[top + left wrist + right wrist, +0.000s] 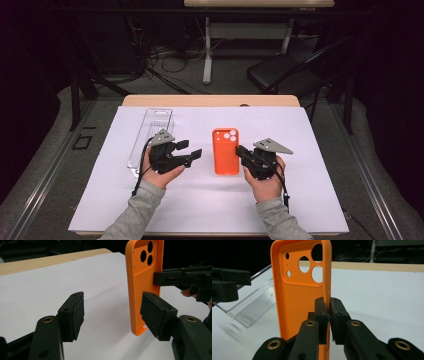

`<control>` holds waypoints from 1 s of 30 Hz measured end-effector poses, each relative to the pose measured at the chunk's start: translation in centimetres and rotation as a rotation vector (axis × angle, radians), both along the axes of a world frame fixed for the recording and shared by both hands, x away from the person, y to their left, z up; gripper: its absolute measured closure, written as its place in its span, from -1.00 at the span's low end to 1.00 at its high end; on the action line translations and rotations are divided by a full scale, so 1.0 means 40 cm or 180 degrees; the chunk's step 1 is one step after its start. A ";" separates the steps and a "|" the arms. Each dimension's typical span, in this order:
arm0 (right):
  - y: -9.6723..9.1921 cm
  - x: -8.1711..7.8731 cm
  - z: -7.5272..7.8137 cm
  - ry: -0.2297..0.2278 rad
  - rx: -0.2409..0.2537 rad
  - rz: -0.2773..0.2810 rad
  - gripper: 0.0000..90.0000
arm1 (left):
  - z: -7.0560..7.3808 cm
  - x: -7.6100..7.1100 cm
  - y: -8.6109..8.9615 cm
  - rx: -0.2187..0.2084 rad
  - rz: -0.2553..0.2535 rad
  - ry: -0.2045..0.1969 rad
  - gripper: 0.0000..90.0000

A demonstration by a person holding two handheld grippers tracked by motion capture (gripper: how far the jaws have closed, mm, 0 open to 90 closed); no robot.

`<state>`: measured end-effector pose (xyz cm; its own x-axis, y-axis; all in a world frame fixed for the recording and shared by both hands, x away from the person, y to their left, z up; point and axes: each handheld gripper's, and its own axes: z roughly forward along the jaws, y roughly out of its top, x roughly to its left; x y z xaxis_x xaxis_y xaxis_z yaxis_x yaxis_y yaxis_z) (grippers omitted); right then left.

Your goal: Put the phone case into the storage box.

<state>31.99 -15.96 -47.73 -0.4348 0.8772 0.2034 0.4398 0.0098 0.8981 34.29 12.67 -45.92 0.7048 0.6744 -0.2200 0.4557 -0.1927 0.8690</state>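
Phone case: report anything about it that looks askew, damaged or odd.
No damage visible. The orange phone case has no phone in it, and the right gripper pinches one side wall. The left gripper is open beside it.

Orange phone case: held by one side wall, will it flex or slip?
The orange soft-looking phone case is an empty thin shell, so probably light and somewhat bendy. The right tongs pinch only its thin side wall, so it may twist. Its matte surface likely resists slipping.

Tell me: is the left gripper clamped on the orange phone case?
No: the left gripper stands open beside the phone case, while the right gripper pinches its side wall.
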 end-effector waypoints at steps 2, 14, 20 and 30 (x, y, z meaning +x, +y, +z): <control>0.004 0.003 0.002 -0.0002 -0.0011 -0.0010 0.90 | 0.008 0.002 -0.006 0.0019 0.0015 -0.0044 -0.19; 0.014 -0.006 -0.006 -0.0048 -0.0056 -0.0030 0.90 | 0.028 -0.001 -0.037 0.0000 0.0073 -0.0163 -0.17; 0.020 -0.017 -0.013 -0.0045 -0.0066 0.0024 0.90 | 0.022 -0.011 -0.028 -0.0037 0.0073 -0.0147 -0.13; 0.045 -0.032 -0.020 -0.0044 -0.0149 0.0135 0.90 | 0.017 -0.024 -0.027 0.0038 0.0072 -0.0123 -0.07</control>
<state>30.69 -14.16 -48.53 -0.4743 0.8663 0.1564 0.4256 0.0702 0.9022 33.34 11.58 -45.24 0.6973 0.6926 -0.1847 0.4261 -0.1932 0.8838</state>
